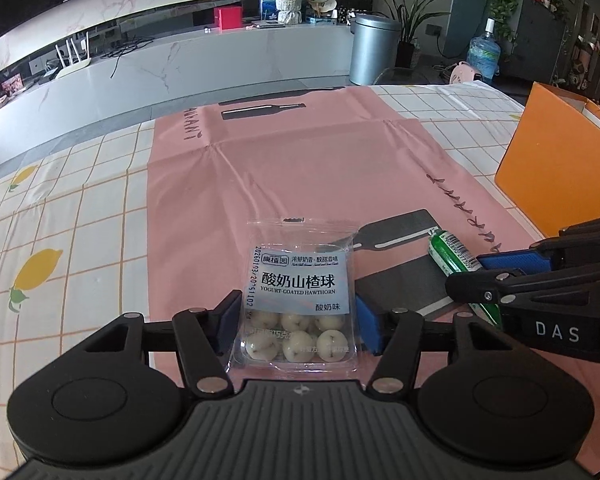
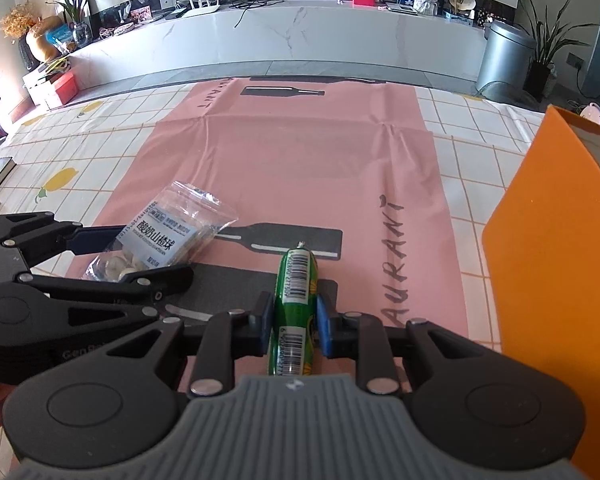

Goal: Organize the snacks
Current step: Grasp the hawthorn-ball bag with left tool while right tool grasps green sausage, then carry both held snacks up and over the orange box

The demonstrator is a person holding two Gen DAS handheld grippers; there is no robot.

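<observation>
My left gripper (image 1: 298, 322) is shut on a clear packet of yogurt-coated hawthorn balls (image 1: 298, 288), held upright over the pink mat (image 1: 284, 160). My right gripper (image 2: 294, 320) is shut on a green snack stick with barcodes (image 2: 296, 296), pointing forward over the mat (image 2: 300, 160). In the left wrist view the right gripper (image 1: 512, 276) comes in from the right with the green stick (image 1: 452, 254). In the right wrist view the left gripper (image 2: 128, 252) is at the left with the packet (image 2: 168, 232).
An orange open box (image 1: 556, 164) stands on the right of the table and also shows in the right wrist view (image 2: 552, 248). The lemon-print checked tablecloth (image 1: 72, 224) lies under the mat. A marble TV bench and a metal bin (image 1: 372, 48) are beyond the table.
</observation>
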